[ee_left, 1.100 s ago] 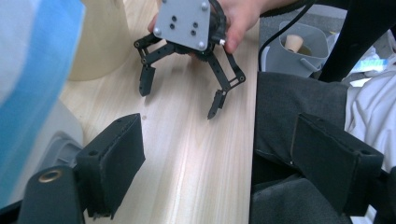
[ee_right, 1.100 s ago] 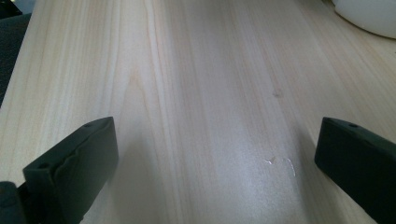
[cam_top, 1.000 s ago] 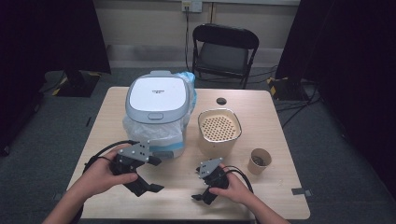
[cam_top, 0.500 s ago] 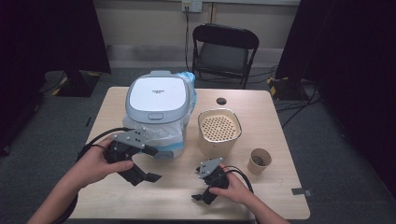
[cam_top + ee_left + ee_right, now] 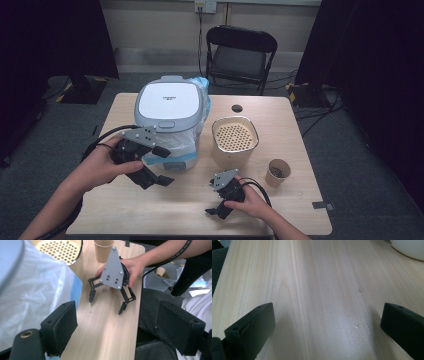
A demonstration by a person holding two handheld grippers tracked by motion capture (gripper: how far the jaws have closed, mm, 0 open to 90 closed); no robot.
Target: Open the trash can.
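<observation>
From the high view I see a wooden table (image 5: 165,205) with a white cooker (image 5: 170,107), lid shut, sitting in a clear plastic bag with blue edging (image 5: 187,145). Just right of it stands a cream basket (image 5: 235,140) with a perforated floor and nothing in it, and near the right edge a paper cup (image 5: 277,172) holding something dark that I can't make out. My left gripper (image 5: 157,172) hangs beside the cooker's front, jaws spread; my right gripper (image 5: 220,210) rests near the front edge. In the left gripper view, the right gripper (image 5: 107,300) lies with jaws apart, cup (image 5: 103,250) behind it. The right gripper view shows bare wood between wide-open jaws.
</observation>
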